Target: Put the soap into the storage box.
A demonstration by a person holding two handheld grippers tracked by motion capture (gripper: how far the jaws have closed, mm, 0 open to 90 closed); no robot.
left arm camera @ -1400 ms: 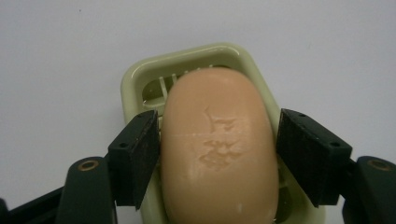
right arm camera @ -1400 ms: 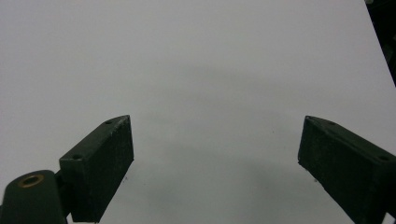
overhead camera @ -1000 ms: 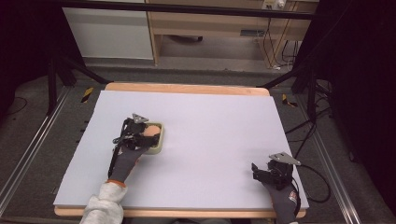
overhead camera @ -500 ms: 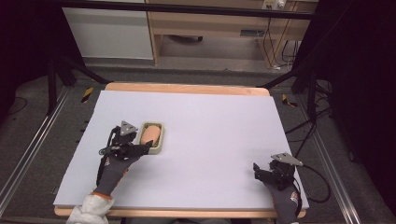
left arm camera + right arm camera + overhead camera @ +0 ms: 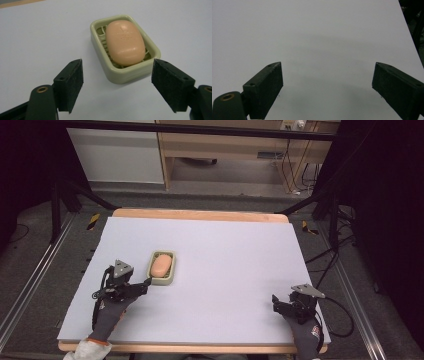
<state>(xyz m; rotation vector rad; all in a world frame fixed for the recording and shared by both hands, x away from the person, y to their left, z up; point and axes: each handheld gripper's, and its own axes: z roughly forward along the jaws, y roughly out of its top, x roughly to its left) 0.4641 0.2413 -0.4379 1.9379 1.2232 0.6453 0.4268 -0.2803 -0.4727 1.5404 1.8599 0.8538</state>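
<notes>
left gripper [image 5: 146, 284] backed off dish, jaws just opening, empty | rounded peach soap [image 5: 125, 42] in ribbed, seemingly plastic dish [image 5: 125, 72] | right gripper [image 5: 276, 301] apart

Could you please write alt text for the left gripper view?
A peach soap bar lies in a pale green soap dish on a white table. The left gripper is open, its jaws short of the dish, touching nothing.

Each hand wears a dark grey glove; the left hand [image 5: 111, 312] also shows a white sleeve cuff at the wrist, and the right glove [image 5: 305, 336] bears a small red mark. Both grippers are black, each topped by a grey three-cornered plate and trailing a black cable. The fingers [image 5: 71, 82] are blocky black pads with small screw holes and a brass-ringed pivot below.
</notes>
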